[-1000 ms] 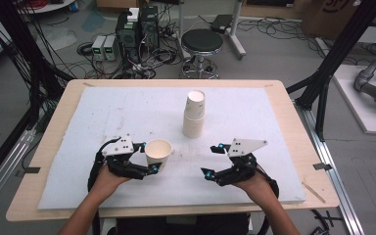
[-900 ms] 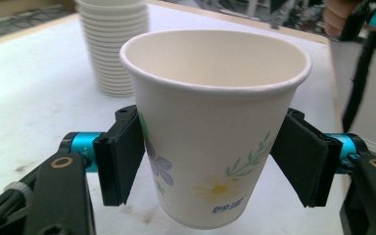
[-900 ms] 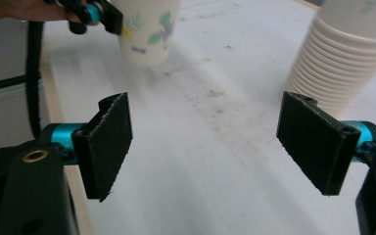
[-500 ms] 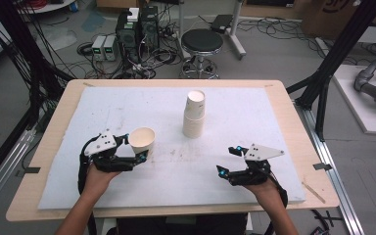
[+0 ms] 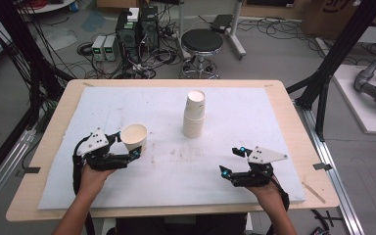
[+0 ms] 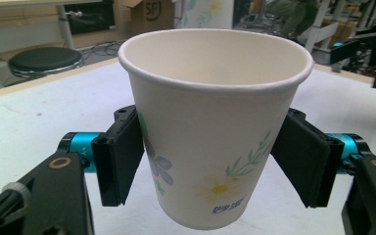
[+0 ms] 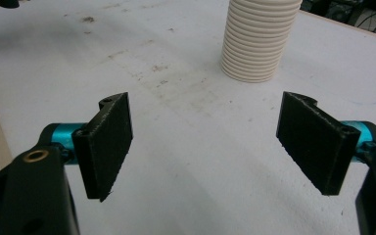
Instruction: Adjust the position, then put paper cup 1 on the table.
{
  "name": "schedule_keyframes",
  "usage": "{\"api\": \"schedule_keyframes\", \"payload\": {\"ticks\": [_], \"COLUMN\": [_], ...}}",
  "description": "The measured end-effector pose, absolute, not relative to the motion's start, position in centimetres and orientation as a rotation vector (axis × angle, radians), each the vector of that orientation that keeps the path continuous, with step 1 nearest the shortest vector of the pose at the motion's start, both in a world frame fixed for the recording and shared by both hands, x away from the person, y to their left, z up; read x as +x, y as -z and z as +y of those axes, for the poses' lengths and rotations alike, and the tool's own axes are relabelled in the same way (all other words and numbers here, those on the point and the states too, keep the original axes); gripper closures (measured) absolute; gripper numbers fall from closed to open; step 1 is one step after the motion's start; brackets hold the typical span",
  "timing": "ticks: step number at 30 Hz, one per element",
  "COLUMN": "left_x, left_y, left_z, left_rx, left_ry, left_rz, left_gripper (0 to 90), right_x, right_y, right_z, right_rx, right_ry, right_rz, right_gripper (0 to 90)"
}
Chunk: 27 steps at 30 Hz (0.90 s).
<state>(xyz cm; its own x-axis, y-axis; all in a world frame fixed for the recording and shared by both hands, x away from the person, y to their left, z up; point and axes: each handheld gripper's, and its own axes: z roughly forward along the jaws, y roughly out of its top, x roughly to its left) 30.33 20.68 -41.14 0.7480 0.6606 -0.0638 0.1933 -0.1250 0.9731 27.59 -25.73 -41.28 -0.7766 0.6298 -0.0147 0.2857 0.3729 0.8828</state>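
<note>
The left gripper point(image 5: 129, 145) grips a paper cup point(image 5: 134, 137) upright by its sides, over the near left part of the white mat point(image 5: 254, 117); its jaws have just eased slightly. The right gripper point(image 5: 229, 160) hangs empty, jaws spread wide, with the cup stack point(image 5: 194, 114) well apart.

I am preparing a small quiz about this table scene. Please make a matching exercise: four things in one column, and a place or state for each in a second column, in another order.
Things:
1. paper cup
2. stack of cups
3. right gripper
4. stool

Places or states:
A. on the floor beyond the table's far edge
B. open, nothing between its jaws
C. between the jaws of the left gripper
D. standing near the middle of the table

Pairs: 1-C, 2-D, 3-B, 4-A
</note>
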Motion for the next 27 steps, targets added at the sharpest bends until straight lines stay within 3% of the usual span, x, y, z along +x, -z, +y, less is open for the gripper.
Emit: {"api": "schedule_keyframes", "payload": {"ticks": [11, 17, 27], "left_x": [32.8, 34.2, 35.0], "left_y": [41.5, 42.5, 43.7], "left_z": [24.5, 25.9, 26.1], "left_rx": [1.625, 1.576, 1.646], "left_ry": [-0.606, -0.599, -0.605], "left_rz": [0.825, 0.898, 0.963], "left_gripper": [29.8, 30.1, 30.8], "right_x": [27.5, 27.4, 26.9], "right_y": [41.3, 41.4, 41.4], "right_z": [-25.7, -25.6, -25.9], "right_rx": [0.806, 0.793, 0.795], "right_ry": [-1.371, -1.368, -1.366], "right_rz": [2.289, 2.299, 2.295], "right_gripper": [21.8, 21.8, 21.8]}}
